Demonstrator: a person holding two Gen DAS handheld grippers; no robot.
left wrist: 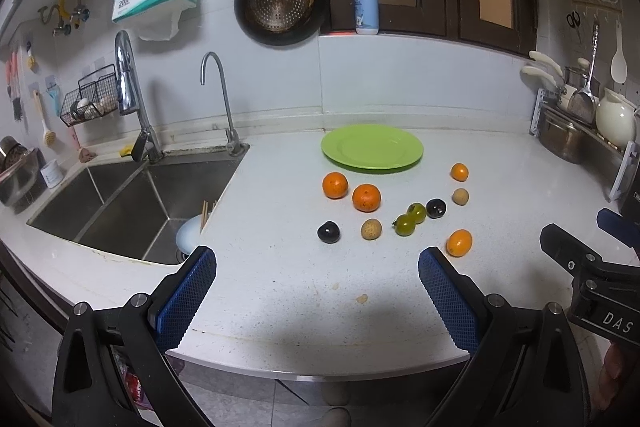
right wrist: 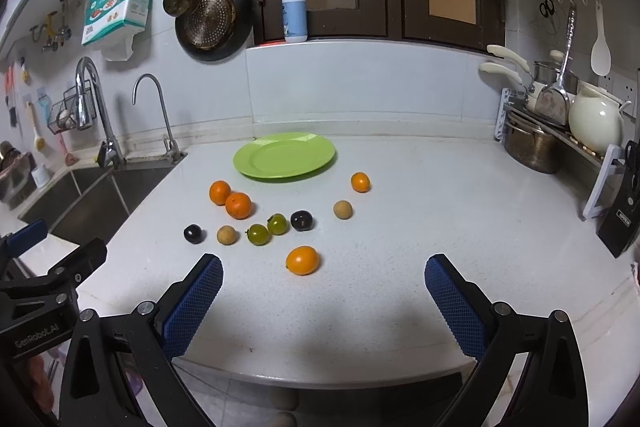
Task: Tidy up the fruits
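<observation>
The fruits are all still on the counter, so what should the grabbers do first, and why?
Probably the right gripper should ease forward to the nearest orange fruit. Both grippers are open and hold nothing, the green plate has nothing on it, and that fruit lies just ahead of the right gripper, apart from the others, so nothing else should get bumped.
</observation>
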